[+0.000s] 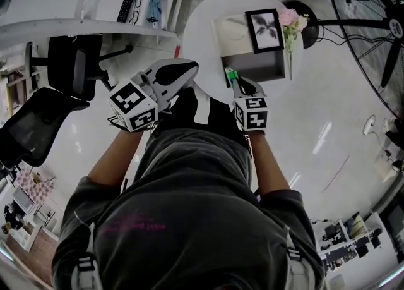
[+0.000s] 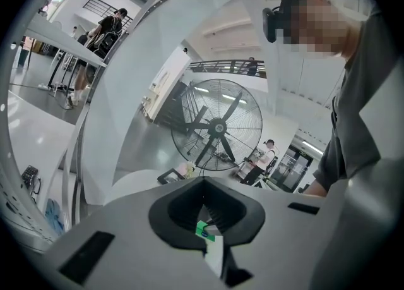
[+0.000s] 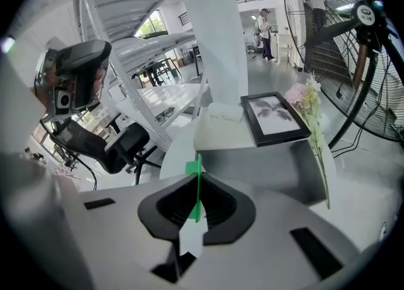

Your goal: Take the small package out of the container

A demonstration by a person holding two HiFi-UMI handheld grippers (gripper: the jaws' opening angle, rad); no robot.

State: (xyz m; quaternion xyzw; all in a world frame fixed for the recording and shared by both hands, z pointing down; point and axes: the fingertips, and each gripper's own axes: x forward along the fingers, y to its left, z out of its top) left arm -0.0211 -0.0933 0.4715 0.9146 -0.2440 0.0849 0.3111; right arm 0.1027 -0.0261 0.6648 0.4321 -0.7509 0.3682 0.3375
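Observation:
My right gripper (image 1: 235, 81) hovers just in front of the grey box container (image 1: 262, 67) on the round white table (image 1: 202, 23). It is shut on a thin green-and-white small package (image 1: 231, 75). In the right gripper view the package (image 3: 196, 181) stands edge-on between the closed pads of that gripper (image 3: 197, 210), with the container (image 3: 278, 169) beyond. My left gripper (image 1: 180, 71) is held up to the left of the table. In its own view the left gripper (image 2: 205, 229) is closed on a small green-and-white piece (image 2: 204, 230).
A framed picture (image 1: 264, 30) leans on top of the container, with pink flowers (image 1: 291, 20) beside it. A big floor fan (image 1: 372, 23) stands to the right. Black office chairs (image 1: 69, 61) and a white shelf with a remote control (image 1: 127, 4) are to the left.

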